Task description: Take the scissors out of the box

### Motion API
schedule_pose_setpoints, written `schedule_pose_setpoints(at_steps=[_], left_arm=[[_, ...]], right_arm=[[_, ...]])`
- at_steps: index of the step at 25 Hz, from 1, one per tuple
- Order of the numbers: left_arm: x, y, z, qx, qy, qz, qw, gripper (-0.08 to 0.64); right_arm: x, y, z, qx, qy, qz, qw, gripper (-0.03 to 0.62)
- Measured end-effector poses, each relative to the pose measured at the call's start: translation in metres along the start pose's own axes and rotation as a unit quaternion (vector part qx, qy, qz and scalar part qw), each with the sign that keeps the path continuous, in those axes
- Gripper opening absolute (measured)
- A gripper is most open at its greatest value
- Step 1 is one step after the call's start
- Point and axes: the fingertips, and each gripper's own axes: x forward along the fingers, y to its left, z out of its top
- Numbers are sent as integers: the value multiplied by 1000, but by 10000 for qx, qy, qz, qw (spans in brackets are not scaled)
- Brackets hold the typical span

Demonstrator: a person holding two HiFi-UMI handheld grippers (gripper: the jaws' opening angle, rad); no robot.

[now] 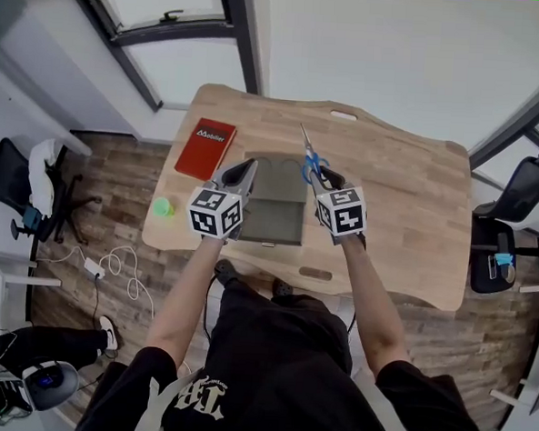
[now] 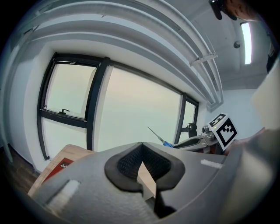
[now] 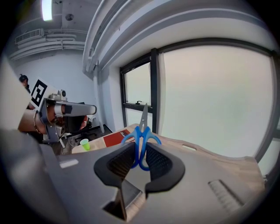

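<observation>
The scissors (image 3: 142, 131) were held out of the box (image 1: 278, 221), raised over its far right corner. Their blue handles were clamped between the pads of the right gripper (image 3: 141, 151), blades pointing up. The left gripper (image 2: 141, 146) was closed at its tips with nothing gripped. The box was set near the front edge of the table (image 1: 415, 210), whose right half was left bare. A green cup (image 1: 163, 207) was placed at the left edge. White lettering on the red book (image 1: 205, 148) was too small to be read.
</observation>
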Motion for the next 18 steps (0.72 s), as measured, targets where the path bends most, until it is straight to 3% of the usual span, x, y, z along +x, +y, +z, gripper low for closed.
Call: schedule_pose_setpoints(at_steps=[18], left_arm=[[-11, 0, -5, -107, -67, 5, 9999, 3]], right_arm=[[0, 11, -5, -33, 37, 91, 9999, 84]])
